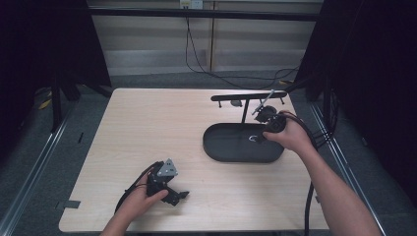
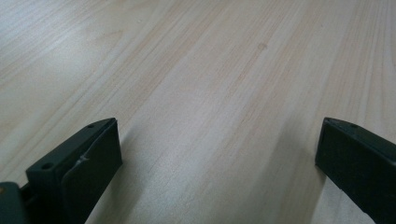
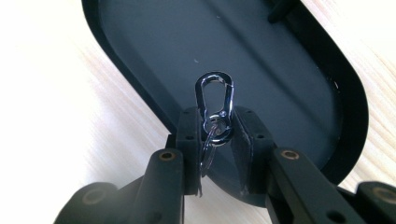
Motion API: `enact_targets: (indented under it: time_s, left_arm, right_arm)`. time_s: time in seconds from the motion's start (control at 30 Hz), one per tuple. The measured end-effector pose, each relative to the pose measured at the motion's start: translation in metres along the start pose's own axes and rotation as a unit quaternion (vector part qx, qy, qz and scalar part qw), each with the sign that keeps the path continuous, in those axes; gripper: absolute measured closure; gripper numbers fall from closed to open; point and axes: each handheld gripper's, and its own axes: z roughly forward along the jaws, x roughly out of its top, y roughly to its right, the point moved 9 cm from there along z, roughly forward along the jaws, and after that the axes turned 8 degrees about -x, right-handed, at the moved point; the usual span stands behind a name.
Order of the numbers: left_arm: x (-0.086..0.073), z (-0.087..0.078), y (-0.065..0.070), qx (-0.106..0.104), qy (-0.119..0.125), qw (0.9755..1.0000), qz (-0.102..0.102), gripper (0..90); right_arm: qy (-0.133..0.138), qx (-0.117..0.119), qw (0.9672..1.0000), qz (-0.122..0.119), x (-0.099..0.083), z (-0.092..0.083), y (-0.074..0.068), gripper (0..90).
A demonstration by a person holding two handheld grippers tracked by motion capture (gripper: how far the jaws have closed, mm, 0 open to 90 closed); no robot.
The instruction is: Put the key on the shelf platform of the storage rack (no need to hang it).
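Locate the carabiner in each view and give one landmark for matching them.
High view: carabiner right of centre, over the tray, at the right gripper's tip.
Left gripper view: not in it.
Right gripper view: centre, clamped between the jaws.
Shared landmark: the black oval tray, upper middle there.

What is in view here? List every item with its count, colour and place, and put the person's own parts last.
Table: one, light wood, centre of the high view.
Tray: one, black oval, right half of the table.
Stand: one, black post with crossbar, rising from the tray's far side.
Carabiner: one, silver, with a key on its ring, held above the tray.
Cables: dark, on the floor beyond the table.
Left gripper: black, near table edge, jaws apart.
Right gripper: black, jaws shut on the carabiner's ring.
Hands: two, one per gripper.
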Motion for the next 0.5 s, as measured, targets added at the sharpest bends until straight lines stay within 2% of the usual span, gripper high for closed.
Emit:
enact_targets:
  time_s: [0.17,0.5]
  left_arm:
    - [0.000,0.000,0.000,-0.001,0.001,1.0000,0.000,0.0]
    - [0.000,0.000,0.000,-0.001,0.001,1.0000,0.000,0.0]
  right_arm:
    - [0.003,-0.002,0.9999,0.010,0.002,0.005,0.001,73.9]
    - [-0.002,-0.012,0.9999,0.012,0.005,0.014,0.002,73.8]
